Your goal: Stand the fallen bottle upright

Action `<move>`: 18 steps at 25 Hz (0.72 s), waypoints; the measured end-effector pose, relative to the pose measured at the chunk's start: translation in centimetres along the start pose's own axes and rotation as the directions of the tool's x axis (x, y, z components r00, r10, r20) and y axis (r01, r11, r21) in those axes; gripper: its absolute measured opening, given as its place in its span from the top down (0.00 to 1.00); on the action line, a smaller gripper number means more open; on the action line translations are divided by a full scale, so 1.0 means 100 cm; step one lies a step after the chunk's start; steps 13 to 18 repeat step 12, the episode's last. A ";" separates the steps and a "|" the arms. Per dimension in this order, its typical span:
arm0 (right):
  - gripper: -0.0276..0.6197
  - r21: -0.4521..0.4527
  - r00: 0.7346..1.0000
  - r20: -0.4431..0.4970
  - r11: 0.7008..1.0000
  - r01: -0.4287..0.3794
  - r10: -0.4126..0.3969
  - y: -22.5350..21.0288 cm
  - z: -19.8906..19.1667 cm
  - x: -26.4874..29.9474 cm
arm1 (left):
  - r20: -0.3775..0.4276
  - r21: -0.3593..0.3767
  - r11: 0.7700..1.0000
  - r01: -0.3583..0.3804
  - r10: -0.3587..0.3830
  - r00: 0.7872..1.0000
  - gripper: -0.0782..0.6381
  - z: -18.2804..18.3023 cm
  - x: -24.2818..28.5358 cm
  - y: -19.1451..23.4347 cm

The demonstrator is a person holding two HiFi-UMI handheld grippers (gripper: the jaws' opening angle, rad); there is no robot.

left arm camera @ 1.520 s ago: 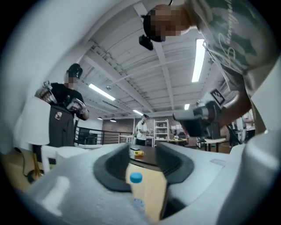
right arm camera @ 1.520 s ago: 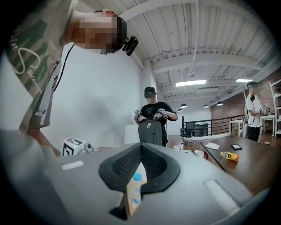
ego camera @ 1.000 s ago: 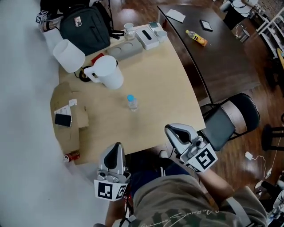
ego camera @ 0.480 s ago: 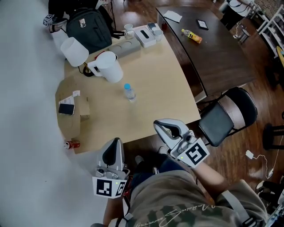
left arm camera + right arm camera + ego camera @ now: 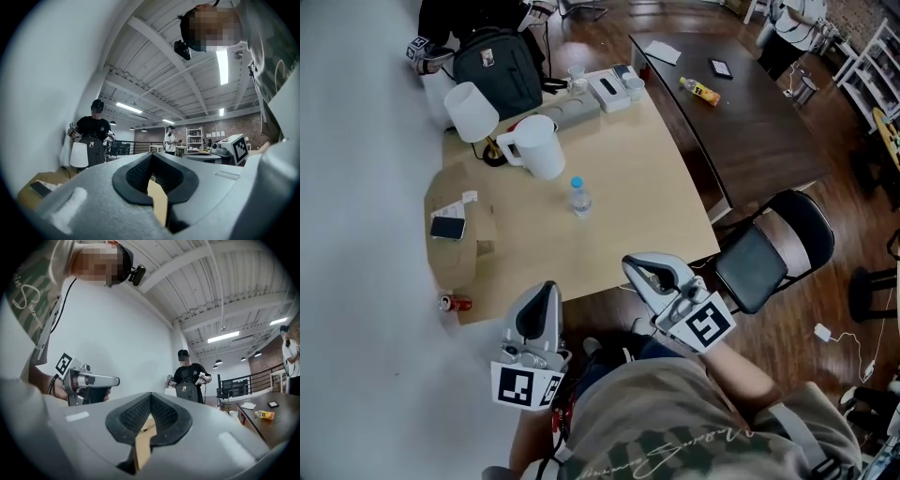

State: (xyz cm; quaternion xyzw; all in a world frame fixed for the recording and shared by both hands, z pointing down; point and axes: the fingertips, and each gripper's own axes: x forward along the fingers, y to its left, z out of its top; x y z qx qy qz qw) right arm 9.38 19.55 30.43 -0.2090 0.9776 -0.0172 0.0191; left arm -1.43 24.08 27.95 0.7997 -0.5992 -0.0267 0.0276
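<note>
Well ahead of the left gripper and right gripper, jaws pressed together empty, the bottle is seen upright.

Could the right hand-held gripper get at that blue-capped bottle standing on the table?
Probably yes. Only bare table lies between the right hand-held gripper and the bottle; the white jug stands beyond it. The gripper is off the table's near edge with its jaws shut, so it would need a forward reach and opened jaws.
</note>
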 end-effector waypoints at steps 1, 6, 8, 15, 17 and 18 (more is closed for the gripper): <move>0.95 -0.005 1.000 0.000 1.000 0.000 0.000 0.002 0.001 -0.001 | 0.001 -0.002 1.000 -0.006 0.006 1.000 0.89 0.000 -0.002 0.002; 0.95 -0.018 1.000 -0.008 1.000 0.001 -0.001 0.007 0.001 -0.005 | 0.007 -0.013 1.000 -0.027 0.027 1.000 0.89 -0.003 -0.009 0.005; 0.95 -0.018 1.000 -0.009 1.000 0.002 -0.002 0.009 0.001 -0.007 | 0.004 -0.013 1.000 -0.026 0.026 1.000 0.89 -0.003 -0.010 0.002; 0.95 -0.022 1.000 -0.007 1.000 0.003 -0.003 0.011 0.005 -0.010 | 0.001 -0.007 1.000 -0.015 0.015 1.000 0.89 -0.001 -0.011 -0.005; 0.95 -0.022 1.000 -0.007 1.000 0.003 -0.003 0.011 0.005 -0.010 | 0.001 -0.007 1.000 -0.015 0.015 1.000 0.89 -0.001 -0.011 -0.005; 0.95 -0.022 1.000 -0.007 1.000 0.003 -0.003 0.011 0.005 -0.010 | 0.001 -0.007 1.000 -0.015 0.015 1.000 0.89 -0.001 -0.011 -0.005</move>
